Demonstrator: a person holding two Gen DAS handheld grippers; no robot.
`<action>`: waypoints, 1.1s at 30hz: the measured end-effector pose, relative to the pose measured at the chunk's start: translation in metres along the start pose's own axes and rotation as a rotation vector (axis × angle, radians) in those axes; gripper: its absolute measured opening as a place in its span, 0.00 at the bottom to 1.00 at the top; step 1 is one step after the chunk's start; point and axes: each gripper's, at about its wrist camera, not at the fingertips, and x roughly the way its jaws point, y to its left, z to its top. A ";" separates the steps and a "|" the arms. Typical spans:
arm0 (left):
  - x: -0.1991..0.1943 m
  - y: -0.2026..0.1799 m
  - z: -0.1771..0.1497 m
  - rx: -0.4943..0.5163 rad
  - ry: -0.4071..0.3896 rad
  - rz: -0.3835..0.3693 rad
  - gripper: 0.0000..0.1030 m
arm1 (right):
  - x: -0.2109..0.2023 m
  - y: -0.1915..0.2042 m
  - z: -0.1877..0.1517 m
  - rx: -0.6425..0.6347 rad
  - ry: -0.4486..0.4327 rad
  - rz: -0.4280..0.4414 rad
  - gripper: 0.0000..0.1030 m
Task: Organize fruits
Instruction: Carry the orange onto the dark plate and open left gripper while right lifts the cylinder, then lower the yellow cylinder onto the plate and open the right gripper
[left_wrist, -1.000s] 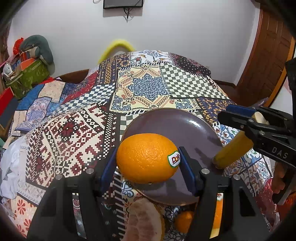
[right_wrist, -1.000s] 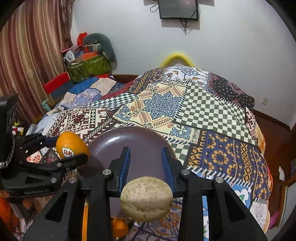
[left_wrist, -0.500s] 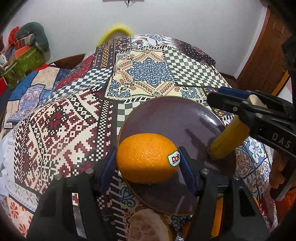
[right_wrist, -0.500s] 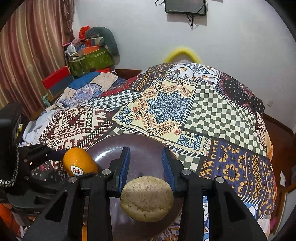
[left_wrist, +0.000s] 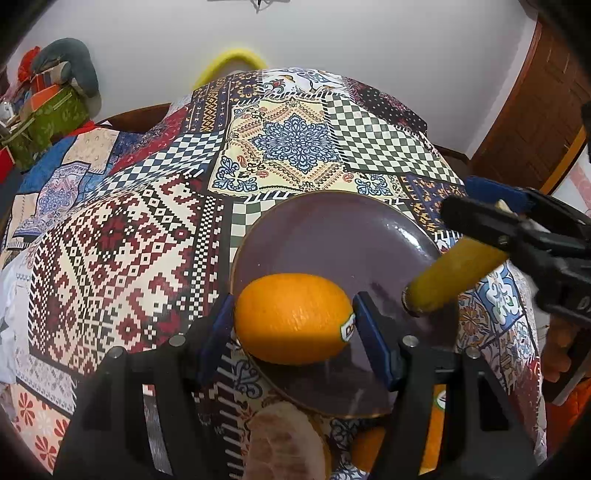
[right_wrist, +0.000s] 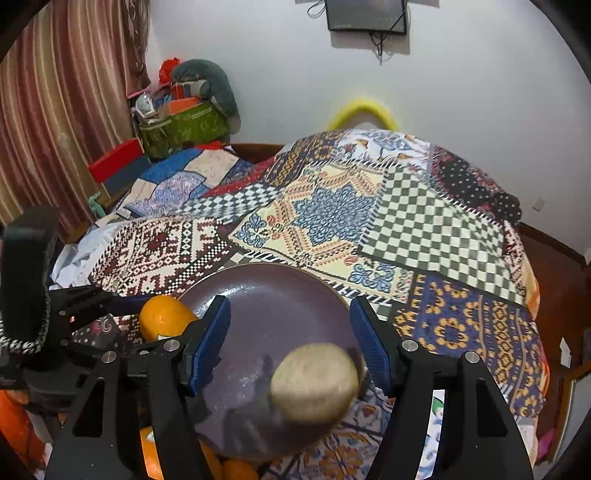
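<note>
Left hand-held gripper (left_wrist: 293, 325) clamped on orange (left_wrist: 293, 317) above purple plate (left_wrist: 332, 236) edge, right hand-held gripper (right_wrist: 290, 341) spread wide, blurred yellow-brown fruit (right_wrist: 314, 380) loose between its fingers over plate.

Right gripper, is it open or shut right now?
Open: the right gripper has its jaws spread, and the tan fruit sits blurred between them.

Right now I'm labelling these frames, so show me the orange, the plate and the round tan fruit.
orange (left_wrist: 291, 317), left wrist view, middle of its peel.
plate (left_wrist: 332, 236), left wrist view, bare surface behind the orange.
tan fruit (right_wrist: 314, 382), right wrist view, middle of its blurred face.
</note>
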 end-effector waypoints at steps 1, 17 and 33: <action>-0.004 -0.001 -0.001 0.000 -0.013 -0.003 0.63 | -0.007 -0.001 -0.001 0.003 -0.010 0.001 0.63; -0.063 -0.011 -0.010 0.034 -0.142 0.038 0.69 | -0.026 -0.013 -0.047 0.053 -0.007 0.000 0.50; -0.062 0.009 -0.033 0.010 -0.151 0.086 0.69 | 0.002 0.015 -0.025 -0.059 -0.035 -0.020 0.34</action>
